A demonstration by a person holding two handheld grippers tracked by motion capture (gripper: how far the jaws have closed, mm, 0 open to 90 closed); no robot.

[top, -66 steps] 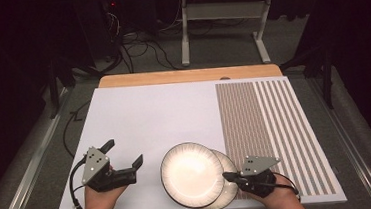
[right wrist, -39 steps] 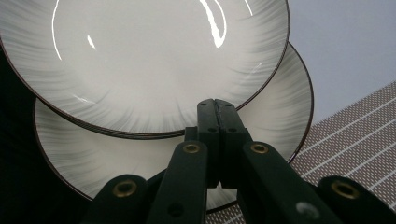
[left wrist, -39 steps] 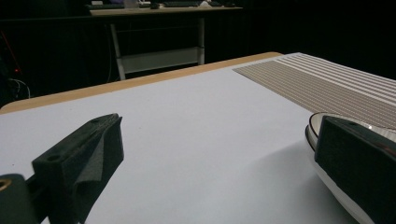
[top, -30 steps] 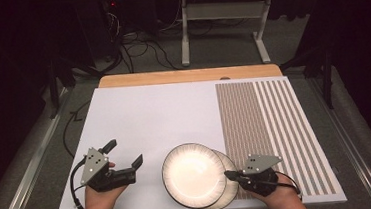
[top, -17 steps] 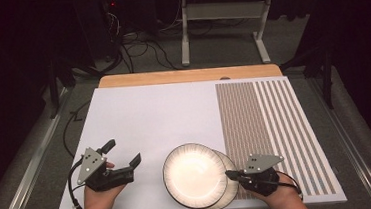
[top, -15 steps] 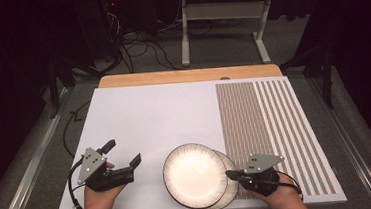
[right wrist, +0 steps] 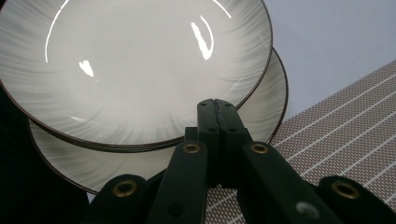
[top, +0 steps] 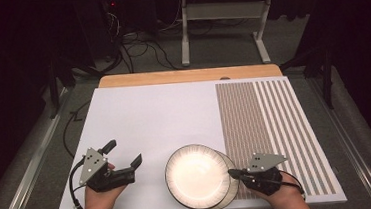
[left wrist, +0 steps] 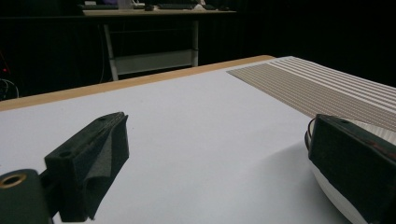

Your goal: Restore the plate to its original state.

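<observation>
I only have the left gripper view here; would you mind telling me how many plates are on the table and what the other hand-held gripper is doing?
Observer: Two plates, stacked off-centre; the upper plate overlaps the lower plate near the table's front edge.
Operator: Thank you. And the right hand-held gripper?
Observer: The right hand-held gripper has its jaws pressed together, tip over the lower plate's rim, just under the upper plate's edge.
Operator: Where do the plates sit relative to the striped mat?
Observer: The lower plate's right edge reaches onto the striped mat; the upper plate lies over the white surface.

plates: 2 (upper plate [top: 197,175], lower plate [top: 232,187]) | tongs: 2 (left tongs [top: 125,153], right tongs [top: 232,172]) | striped mat [top: 270,128]: 1
</observation>
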